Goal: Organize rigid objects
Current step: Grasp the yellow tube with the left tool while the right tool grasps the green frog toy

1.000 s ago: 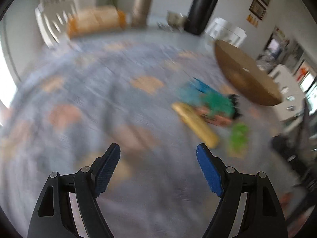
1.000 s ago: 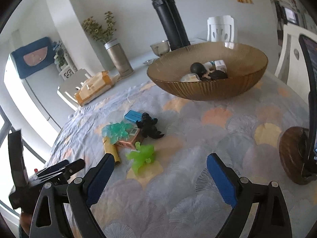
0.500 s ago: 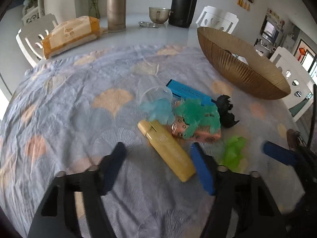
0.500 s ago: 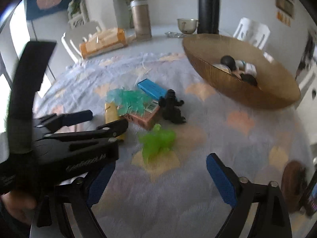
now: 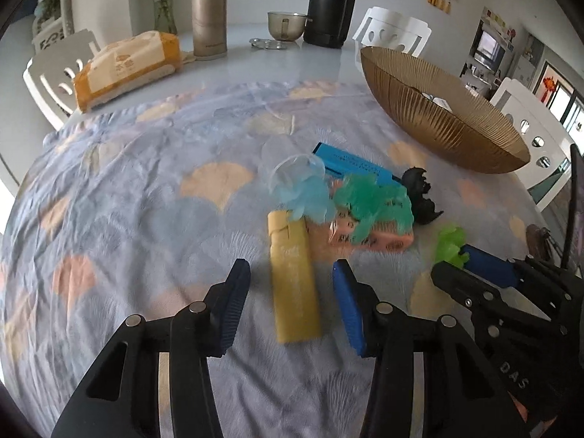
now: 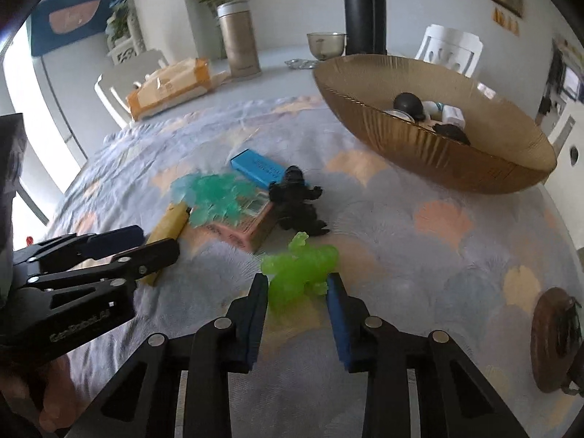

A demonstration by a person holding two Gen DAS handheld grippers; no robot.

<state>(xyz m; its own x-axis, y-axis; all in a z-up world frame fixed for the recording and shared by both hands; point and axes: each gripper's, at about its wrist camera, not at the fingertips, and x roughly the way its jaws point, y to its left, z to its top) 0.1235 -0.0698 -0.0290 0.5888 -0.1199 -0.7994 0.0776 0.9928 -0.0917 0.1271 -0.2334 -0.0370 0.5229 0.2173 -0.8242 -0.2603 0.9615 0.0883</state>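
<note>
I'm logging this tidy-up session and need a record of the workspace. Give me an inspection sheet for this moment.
Surface: round table under a blue-grey cloth with orange fan shapes.
Job's things: yellow plastic tube, pink box, blue flat box, black toy figure, teal translucent toy, green translucent toy figure; ribbed amber bowl already holding small items.
Clutter: tissue pack, gold flask, black flask, small glass cup.
Grippers: left hand-held gripper closing, straddling the tube; right hand-held gripper closing around the green figure.
Cables: nothing seen.
Surroundings: white chairs, framed pictures.
</note>
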